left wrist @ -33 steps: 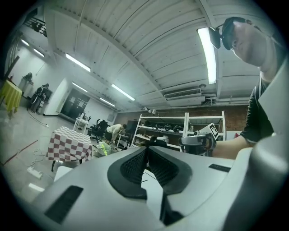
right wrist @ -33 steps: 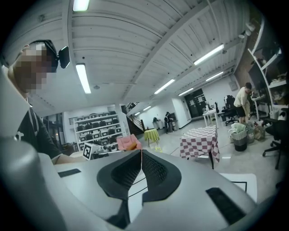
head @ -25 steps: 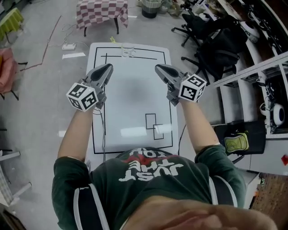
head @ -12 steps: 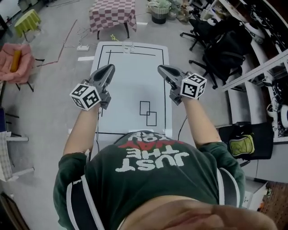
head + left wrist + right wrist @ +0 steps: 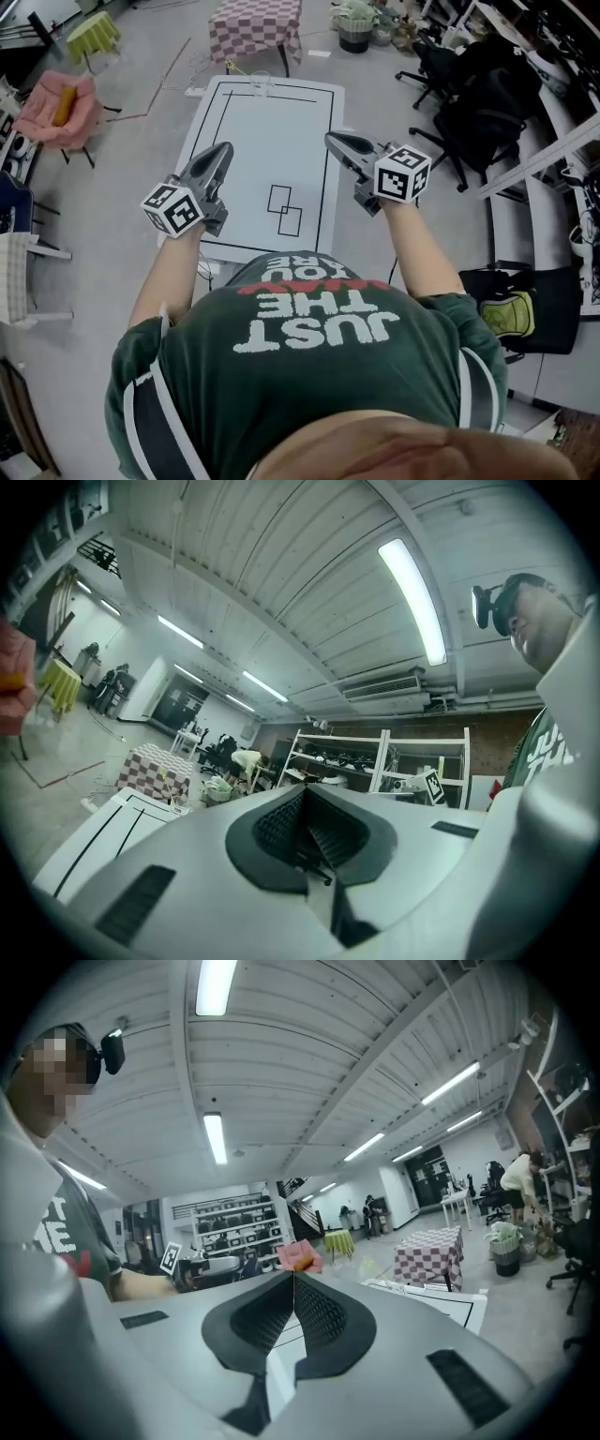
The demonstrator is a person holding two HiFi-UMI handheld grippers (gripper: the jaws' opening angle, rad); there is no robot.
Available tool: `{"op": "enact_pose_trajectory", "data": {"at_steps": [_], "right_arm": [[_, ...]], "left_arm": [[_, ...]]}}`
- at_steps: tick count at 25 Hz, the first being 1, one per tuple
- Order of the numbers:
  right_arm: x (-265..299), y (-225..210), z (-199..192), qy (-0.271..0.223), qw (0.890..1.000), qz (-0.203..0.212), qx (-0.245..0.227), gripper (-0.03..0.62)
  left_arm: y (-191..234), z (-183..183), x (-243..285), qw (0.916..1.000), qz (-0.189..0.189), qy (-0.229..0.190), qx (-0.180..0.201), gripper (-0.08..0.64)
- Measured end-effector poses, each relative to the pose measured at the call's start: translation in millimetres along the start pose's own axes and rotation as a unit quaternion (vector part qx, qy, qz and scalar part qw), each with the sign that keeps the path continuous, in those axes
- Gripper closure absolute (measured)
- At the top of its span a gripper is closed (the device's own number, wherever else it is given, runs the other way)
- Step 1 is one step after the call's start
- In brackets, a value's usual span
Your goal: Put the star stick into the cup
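Two shut, empty tools, my left gripper (image 5: 223, 152) and right gripper (image 5: 333, 141), have drawn back to the near end of the table (image 5: 253, 141), leaving the cup (image 5: 263, 88) and a yellow speck beside it, perhaps the star stick (image 5: 231, 68), farther off.

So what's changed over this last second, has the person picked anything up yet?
The person has stepped back from the white table, so more of the floor around it shows. The left gripper and right gripper came back with them, drawing towards the table's near end. Nothing was picked up or let go. Both grippers stay shut and empty, and the cup sits at the far end as before.
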State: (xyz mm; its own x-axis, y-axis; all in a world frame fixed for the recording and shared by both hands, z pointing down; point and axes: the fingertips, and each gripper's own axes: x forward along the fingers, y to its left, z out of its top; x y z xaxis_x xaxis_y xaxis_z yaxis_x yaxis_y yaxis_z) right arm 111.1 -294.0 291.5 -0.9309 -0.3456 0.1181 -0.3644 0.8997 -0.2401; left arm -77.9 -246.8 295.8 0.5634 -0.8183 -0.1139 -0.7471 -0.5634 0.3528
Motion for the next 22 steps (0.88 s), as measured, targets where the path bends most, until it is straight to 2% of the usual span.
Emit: {"op": "enact_pose_trajectory", "data": {"at_steps": [4, 8, 13, 17, 22], "right_arm": [[-24.8, 18.0, -8.1, 0.003, 1.0, 0.015, 0.0, 0.558], [-34.6, 40.1, -14.7, 0.002, 1.0, 0.017, 0.005, 0.558], [-21.1, 64.5, -20.7, -0.001, 1.0, -0.007, 0.006, 0.558], [3.3, 83.0, -24.8, -0.014, 0.999, -0.026, 0.03, 0.558], [30.0, 97.9, -16.3, -0.02, 0.999, -0.036, 0.027, 0.558]], "left_arm": [[-35.0, -7.3, -13.1, 1.0, 0.005, 0.007, 0.0, 0.551], [-48.5, -3.7, -27.5, 0.9999, -0.006, 0.009, 0.005, 0.551], [-39.0, 5.9, -40.1, 0.9987, -0.05, 0.013, 0.002, 0.551], [-26.9, 11.6, -60.8, 0.9962, -0.084, 0.024, 0.001, 0.551], [-4.5, 22.1, -79.0, 0.9946, -0.099, 0.03, 0.007, 0.551]]}}
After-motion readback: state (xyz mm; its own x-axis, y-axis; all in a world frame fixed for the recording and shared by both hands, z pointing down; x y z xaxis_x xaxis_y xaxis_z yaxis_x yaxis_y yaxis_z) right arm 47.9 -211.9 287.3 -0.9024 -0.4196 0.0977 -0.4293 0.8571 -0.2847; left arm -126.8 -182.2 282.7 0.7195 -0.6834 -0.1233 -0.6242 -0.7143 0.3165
